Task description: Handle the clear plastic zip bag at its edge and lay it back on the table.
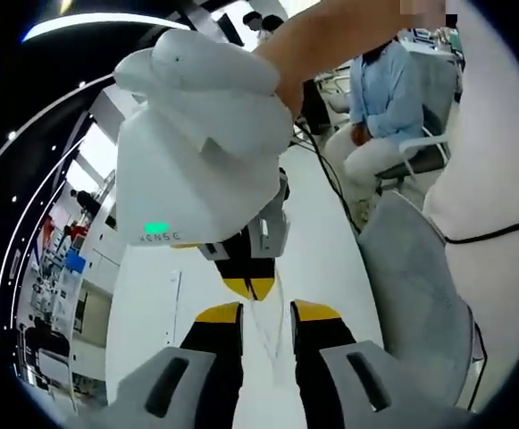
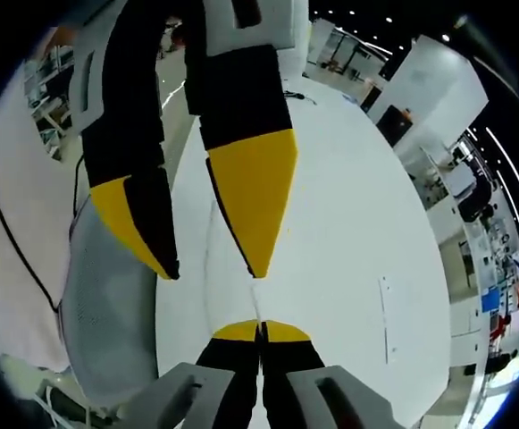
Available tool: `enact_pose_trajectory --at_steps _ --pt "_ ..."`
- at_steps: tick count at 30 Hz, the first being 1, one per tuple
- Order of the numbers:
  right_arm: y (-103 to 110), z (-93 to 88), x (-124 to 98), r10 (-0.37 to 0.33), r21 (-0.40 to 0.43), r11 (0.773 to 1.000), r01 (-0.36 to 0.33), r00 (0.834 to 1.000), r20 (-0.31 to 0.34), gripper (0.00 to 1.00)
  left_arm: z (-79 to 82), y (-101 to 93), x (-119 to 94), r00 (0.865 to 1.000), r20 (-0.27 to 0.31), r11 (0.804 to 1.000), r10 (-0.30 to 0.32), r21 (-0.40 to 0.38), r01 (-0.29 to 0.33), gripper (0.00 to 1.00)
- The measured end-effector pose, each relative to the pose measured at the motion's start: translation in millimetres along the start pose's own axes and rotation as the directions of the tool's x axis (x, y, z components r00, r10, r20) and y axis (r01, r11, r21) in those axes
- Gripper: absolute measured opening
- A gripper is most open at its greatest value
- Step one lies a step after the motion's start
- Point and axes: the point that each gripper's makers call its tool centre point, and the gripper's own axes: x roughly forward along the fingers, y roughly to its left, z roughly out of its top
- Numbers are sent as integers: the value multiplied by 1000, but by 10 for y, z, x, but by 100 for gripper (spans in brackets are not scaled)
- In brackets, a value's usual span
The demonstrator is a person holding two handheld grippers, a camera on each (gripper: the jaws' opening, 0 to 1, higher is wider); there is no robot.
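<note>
The clear plastic zip bag [image 1: 266, 335] is a faint see-through sheet held above the white table [image 1: 330, 241]. My right gripper [image 1: 250, 288] comes in from above in the left gripper view, its yellow tips shut on the bag's edge. My left gripper [image 1: 268, 313] stands open, one jaw on each side of the bag. In the right gripper view my right gripper [image 2: 259, 331] is pressed shut at the bottom, with a thin strip of the bag [image 2: 256, 302] rising from it. The open left gripper [image 2: 213, 271] points down at it, tips close to the right one's.
A grey mesh chair [image 1: 420, 286] stands by the table's edge, also the grey chair [image 2: 107, 304]. A seated person in a blue shirt [image 1: 380, 80] is at the far end. A black cable [image 1: 326, 174] runs over the table. Shelving [image 1: 54, 295] lines the room's side.
</note>
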Motion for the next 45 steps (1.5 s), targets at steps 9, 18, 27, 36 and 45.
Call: enact_pose_trajectory --at_steps 9,18,27,36,45 --pt "-6 14 -10 0 15 1000 0 1000 5 0 -111 -49 117 999 -39 999 -35 -2 35 17" --pt "29 50 -17 10 26 1000 -10 1000 14 0 -262 -65 209 995 -83 999 -47 -13 46 16" --pt "53 75 -8 19 15 1000 -19 1000 15 0 -287 -22 245 995 -94 999 -44 -13 43 15" --pt "70 97 -9 29 12 999 -29 999 13 0 -352 -18 267 993 -76 995 -87 -59 82 12" --pt "105 155 -6 40 11 999 -41 999 24 0 -419 -125 301 988 -99 992 -123 -55 118 4"
